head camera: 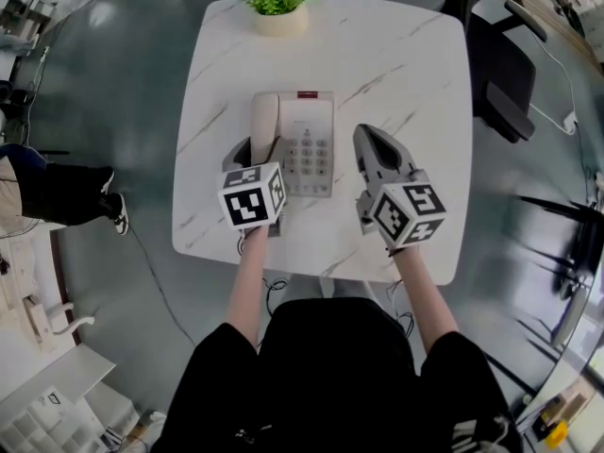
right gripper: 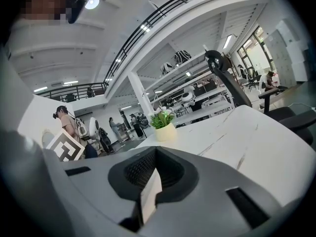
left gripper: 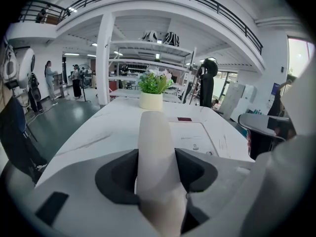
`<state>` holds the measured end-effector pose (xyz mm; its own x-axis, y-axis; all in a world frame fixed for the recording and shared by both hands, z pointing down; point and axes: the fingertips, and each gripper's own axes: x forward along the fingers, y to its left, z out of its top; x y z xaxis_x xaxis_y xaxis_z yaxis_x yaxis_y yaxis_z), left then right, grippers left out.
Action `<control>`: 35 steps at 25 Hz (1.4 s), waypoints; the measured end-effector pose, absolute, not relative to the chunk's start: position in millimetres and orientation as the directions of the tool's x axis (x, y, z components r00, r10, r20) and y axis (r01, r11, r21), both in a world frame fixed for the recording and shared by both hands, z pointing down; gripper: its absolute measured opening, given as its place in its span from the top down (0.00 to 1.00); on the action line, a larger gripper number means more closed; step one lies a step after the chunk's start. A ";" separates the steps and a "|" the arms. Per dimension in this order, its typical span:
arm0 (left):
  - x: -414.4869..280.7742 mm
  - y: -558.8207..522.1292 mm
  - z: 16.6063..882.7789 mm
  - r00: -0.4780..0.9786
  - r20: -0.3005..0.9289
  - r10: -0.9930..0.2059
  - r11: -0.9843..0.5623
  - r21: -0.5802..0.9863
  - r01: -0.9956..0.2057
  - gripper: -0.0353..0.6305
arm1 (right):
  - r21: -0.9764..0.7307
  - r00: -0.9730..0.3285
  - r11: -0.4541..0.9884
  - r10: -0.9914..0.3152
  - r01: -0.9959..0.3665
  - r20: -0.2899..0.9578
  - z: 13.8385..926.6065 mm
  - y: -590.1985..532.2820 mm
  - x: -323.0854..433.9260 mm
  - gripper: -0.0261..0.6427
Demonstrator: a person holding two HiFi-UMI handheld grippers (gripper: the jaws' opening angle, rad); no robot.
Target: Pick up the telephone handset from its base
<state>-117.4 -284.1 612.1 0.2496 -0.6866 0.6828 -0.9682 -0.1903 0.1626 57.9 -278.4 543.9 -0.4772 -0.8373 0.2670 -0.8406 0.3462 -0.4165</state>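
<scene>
While the handset (left gripper: 157, 147) lies on its base (head camera: 310, 149), the left gripper (head camera: 255, 156) is clamped across its near end. Lift straight up, level, no twisting. The right gripper (head camera: 366, 140), jaws together, hovers beside the base.

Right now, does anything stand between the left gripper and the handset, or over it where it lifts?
Nothing visible does. The handset sits between the jaws of the left gripper, pads against both its sides. Nothing hangs above it; the right gripper is off beside the base.
</scene>
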 end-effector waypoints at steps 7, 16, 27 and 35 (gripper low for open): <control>-117.4 -284.4 608.6 0.246 0.670 -0.701 -0.187 0.161 -0.969 0.63 | -0.410 -0.472 0.344 -0.839 -0.845 0.269 541.3 -276.8 60.8 0.97; -116.6 -278.9 595.0 0.279 0.624 -0.730 -0.207 0.186 -0.960 0.64 | -0.404 -0.466 0.343 -0.845 -0.848 0.261 533.3 -269.3 64.6 0.97; -116.6 -258.2 561.5 0.319 0.550 -0.772 -0.232 0.222 -0.947 0.64 | -0.367 -0.480 0.381 -0.845 -0.849 0.235 508.0 -259.0 65.1 0.97; -121.2 -237.3 523.2 0.346 0.486 -0.803 -0.242 0.265 -0.933 0.64 | -0.342 -0.505 0.423 -0.839 -0.839 0.201 482.6 -247.0 58.5 0.97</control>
<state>-121.2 -237.3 523.2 0.3463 -0.8027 0.4855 -0.9333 -0.2423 0.2651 58.5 -247.0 482.6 -0.5051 -0.8393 0.2011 -0.8392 0.4232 -0.3416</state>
